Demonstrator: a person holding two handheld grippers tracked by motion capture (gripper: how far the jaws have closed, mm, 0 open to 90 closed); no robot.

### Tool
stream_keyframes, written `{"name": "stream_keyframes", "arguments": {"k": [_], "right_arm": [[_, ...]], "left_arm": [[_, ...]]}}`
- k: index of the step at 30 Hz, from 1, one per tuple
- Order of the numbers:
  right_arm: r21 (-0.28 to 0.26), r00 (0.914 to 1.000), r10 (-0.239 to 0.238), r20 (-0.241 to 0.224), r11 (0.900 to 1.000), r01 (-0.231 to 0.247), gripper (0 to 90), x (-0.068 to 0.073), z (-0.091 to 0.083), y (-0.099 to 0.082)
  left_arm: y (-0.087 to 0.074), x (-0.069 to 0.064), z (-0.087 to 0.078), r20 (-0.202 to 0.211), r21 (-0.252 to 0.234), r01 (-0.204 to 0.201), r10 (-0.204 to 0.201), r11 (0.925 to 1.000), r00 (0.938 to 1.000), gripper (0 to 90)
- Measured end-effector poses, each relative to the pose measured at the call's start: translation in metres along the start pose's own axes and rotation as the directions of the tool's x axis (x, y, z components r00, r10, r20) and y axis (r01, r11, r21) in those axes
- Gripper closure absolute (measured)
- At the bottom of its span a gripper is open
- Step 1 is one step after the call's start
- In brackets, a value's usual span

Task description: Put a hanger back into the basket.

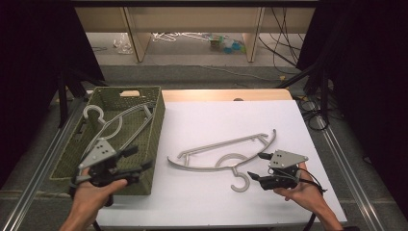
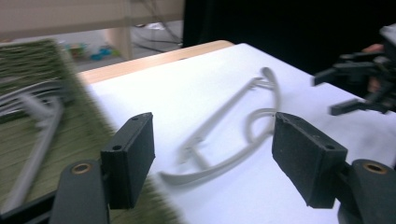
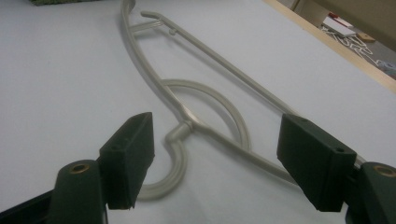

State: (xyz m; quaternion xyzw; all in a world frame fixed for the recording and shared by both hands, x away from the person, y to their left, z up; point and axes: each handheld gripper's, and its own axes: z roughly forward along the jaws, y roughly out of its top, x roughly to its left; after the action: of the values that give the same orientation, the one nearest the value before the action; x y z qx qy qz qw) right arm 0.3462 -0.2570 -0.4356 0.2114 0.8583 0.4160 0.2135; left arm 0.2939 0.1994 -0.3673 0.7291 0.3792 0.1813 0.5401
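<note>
A pale grey plastic hanger [image 1: 219, 146] lies flat on the white table cover [image 1: 216, 115], its hook toward the front edge. My right gripper [image 1: 256, 165] stands open just right of that hook, nothing between its jaws; in the right gripper view the hook and neck of the hanger [image 3: 233, 73] lie just ahead of the right gripper [image 3: 215, 158]. My left gripper [image 1: 142, 158] hovers open and empty over the near right corner of the green woven basket [image 1: 153, 144], where a second hanger [image 1: 126, 114] lies. The left gripper [image 2: 213, 154] faces the table hanger [image 2: 219, 119] and the right gripper [image 2: 323, 95].
The basket [image 2: 84, 130] sits at the table's left edge, partly over the side. Metal rails [image 1: 346, 168] run along both sides of the table. A wooden strip [image 1: 226, 95] borders the far edge. Beyond it are shelf legs, cables and clutter on the floor [image 1: 192, 37].
</note>
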Motion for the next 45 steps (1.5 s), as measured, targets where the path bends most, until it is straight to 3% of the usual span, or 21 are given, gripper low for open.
{"name": "stream_keyframes", "arguments": {"k": [3, 7, 10, 14, 17, 19, 24, 26, 29, 33, 39, 41, 43, 45], "right_arm": [[0.000, 1.0000, 0.001, -0.004, 1.0000, -0.001, 28.0, -0.001, 0.001, -0.001], [0.004, 1.0000, 0.006, -0.004, 1.0000, -0.006, 27.9, -0.001, 0.000, -0.002], [-0.004, 1.0000, 0.005, -0.006, 1.0000, -0.005, 27.7, -0.001, 0.001, -0.002], [0.000, 0.9999, 0.009, -0.005, 1.0000, -0.009, 27.5, 0.000, 0.000, -0.003], [-0.001, 0.9999, 0.011, -0.004, 0.9999, -0.011, 27.1, 0.000, 0.000, -0.003], [-0.002, 0.9999, 0.010, -0.004, 0.9999, -0.010, 27.1, 0.000, 0.000, -0.003], [-0.003, 0.9999, 0.014, -0.005, 0.9999, -0.014, 24.4, -0.001, -0.001, -0.003], [-0.012, 0.9999, 0.011, -0.012, 0.9999, -0.011, 22.6, -0.002, 0.001, -0.004], [-0.004, 0.9998, 0.011, -0.015, 0.9999, -0.011, 21.3, -0.004, 0.003, -0.004], [0.025, 0.9996, -0.002, -0.028, 0.9997, 0.002, 19.2, -0.011, 0.013, -0.006], [0.112, 0.9993, 0.015, -0.033, 0.9937, -0.011, 18.3, -0.029, 0.032, -0.011], [0.145, 0.9993, -0.002, -0.037, 0.9894, 0.008, 18.9, -0.037, 0.044, -0.011], [0.152, 0.9986, -0.003, -0.053, 0.9883, 0.011, 20.8, -0.039, 0.048, -0.010], [0.175, 0.9964, -0.032, -0.078, 0.9834, 0.046, 21.6, -0.042, 0.056, -0.009]], "left_arm": [[-0.007, -0.019, 0.015, 0.048, 0.016, -0.052, 0.051, 0.9985, 0.9976, 28.5], [-0.021, -0.039, 0.035, 0.102, 0.036, -0.080, 0.076, 0.9961, 0.9919, 26.4], [-0.034, -0.048, 0.050, 0.100, 0.060, -0.107, 0.101, 0.9925, 0.9899, 24.6], [-0.046, -0.048, 0.062, 0.120, 0.071, -0.104, 0.095, 0.9920, 0.9882, 17.7], [-0.052, -0.042, 0.063, 0.089, 0.043, -0.123, 0.119, 0.9915, 0.9889, 17.4], [-0.054, -0.041, 0.062, 0.083, 0.044, -0.107, 0.103, 0.9933, 0.9912, 17.4], [-0.064, -0.044, 0.064, 0.115, 0.011, -0.111, 0.109, 0.9937, 0.9874, 16.8], [-0.068, -0.046, 0.066, 0.127, 0.020, -0.125, 0.122, 0.9919, 0.9844, 16.1], [-0.070, -0.047, 0.069, 0.126, 0.028, -0.114, 0.110, 0.9930, 0.9859, 16.0], [-0.072, -0.048, 0.070, 0.133, 0.028, -0.130, 0.125, 0.9911, 0.9832, 16.1], [-0.073, -0.047, 0.069, 0.143, 0.029, -0.140, 0.134, 0.9898, 0.9806, 16.1], [-0.075, -0.047, 0.069, 0.160, 0.027, -0.146, 0.140, 0.9889, 0.9771, 16.2], [-0.075, -0.046, 0.069, 0.161, 0.027, -0.148, 0.142, 0.9885, 0.9766, 16.2], [-0.075, -0.046, 0.069, 0.154, 0.034, -0.148, 0.141, 0.9884, 0.9779, 16.2]]}}
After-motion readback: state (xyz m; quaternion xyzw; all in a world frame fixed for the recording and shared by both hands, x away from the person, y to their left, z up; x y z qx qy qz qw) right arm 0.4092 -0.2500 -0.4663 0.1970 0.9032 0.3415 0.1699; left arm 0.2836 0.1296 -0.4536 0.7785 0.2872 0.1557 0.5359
